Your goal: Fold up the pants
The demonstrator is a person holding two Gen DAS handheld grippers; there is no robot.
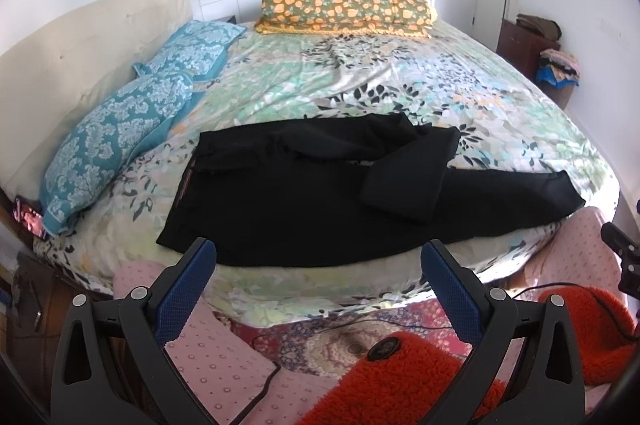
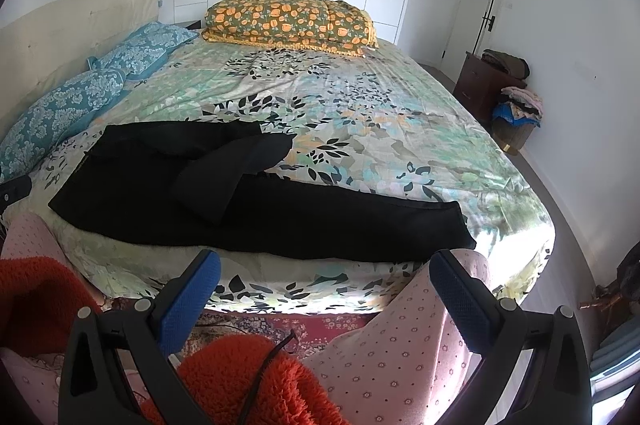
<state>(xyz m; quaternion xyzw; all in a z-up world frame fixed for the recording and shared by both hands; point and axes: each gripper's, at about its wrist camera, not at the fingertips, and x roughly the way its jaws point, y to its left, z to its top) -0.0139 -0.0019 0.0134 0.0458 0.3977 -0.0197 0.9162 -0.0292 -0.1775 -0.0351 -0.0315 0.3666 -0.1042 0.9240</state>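
Right now we're holding both tongs off the near edge of the bed, fingers spread apart and empty: left tongs facing the waist end of the pants, right tongs facing the hem end. Pants are lying black and lengthwise along the near side of the floral sheet, waistband to our left, one leg running straight out right, the other leg doubled back on top of it so its cuff is sitting mid-garment. We're reading that spacing as a setup for a two-point pick, one tong per end, but the flipped leg likely needs straightening first or the fold will trap a lump. Left view is showing the waistband trim and the phone by the blue pillows; right view is missing those but showing the straight leg's hem clearly and the laundry pile by the wall. Neither tong is touching cloth.
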